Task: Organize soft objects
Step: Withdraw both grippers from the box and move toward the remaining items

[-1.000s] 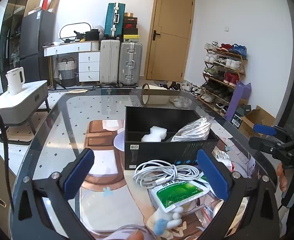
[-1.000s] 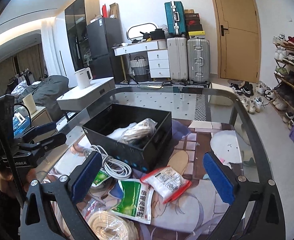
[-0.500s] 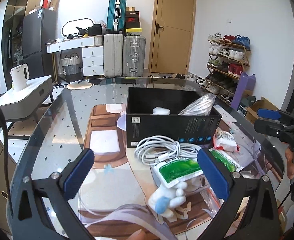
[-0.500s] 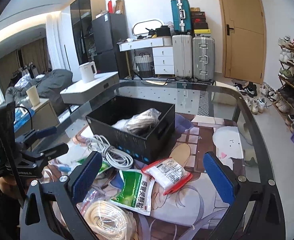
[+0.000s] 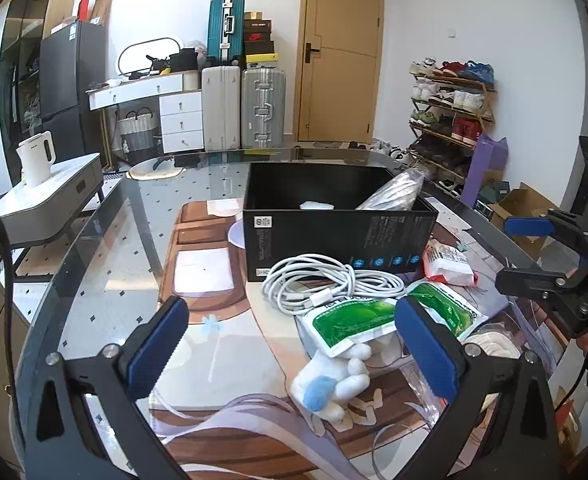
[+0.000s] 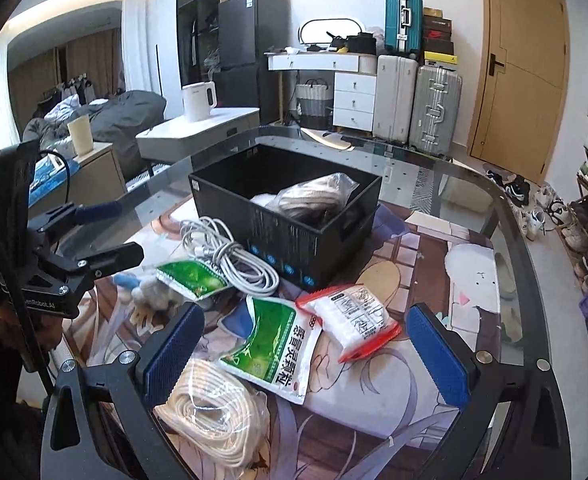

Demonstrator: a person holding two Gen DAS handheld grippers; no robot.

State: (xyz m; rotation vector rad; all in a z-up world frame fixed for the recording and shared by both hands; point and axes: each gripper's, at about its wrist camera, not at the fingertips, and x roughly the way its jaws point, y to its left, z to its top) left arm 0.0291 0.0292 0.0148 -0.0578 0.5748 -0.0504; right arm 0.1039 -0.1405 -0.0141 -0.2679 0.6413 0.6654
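A black box [image 5: 336, 224] [image 6: 289, 216] stands on the glass table, holding a bagged rope coil [image 6: 314, 196] and something white. In front of it lie a white cable bundle [image 5: 326, 286] [image 6: 229, 256], two green sachets [image 5: 354, 322] [image 6: 277, 344], a red-edged white packet [image 6: 354, 320] [image 5: 448, 264], a white and blue plush toy [image 5: 334, 378] and a bagged cream cord coil [image 6: 209, 420]. My left gripper [image 5: 294, 352] is open, low over the table with the plush toy and a green sachet between its fingers. My right gripper [image 6: 302, 352] is open above the large green sachet.
The glass table's rounded edge [image 6: 534, 264] runs close on the right. A grey side table with a white kettle [image 5: 37, 160] stands left. Suitcases [image 5: 261, 108], drawers, a wooden door and a shoe rack [image 5: 450, 112] line the room behind.
Both grippers have drawn back from the box and dropped lower toward the table, bringing the plush toy, sachets and cord coil closer in view. Both stayed open.
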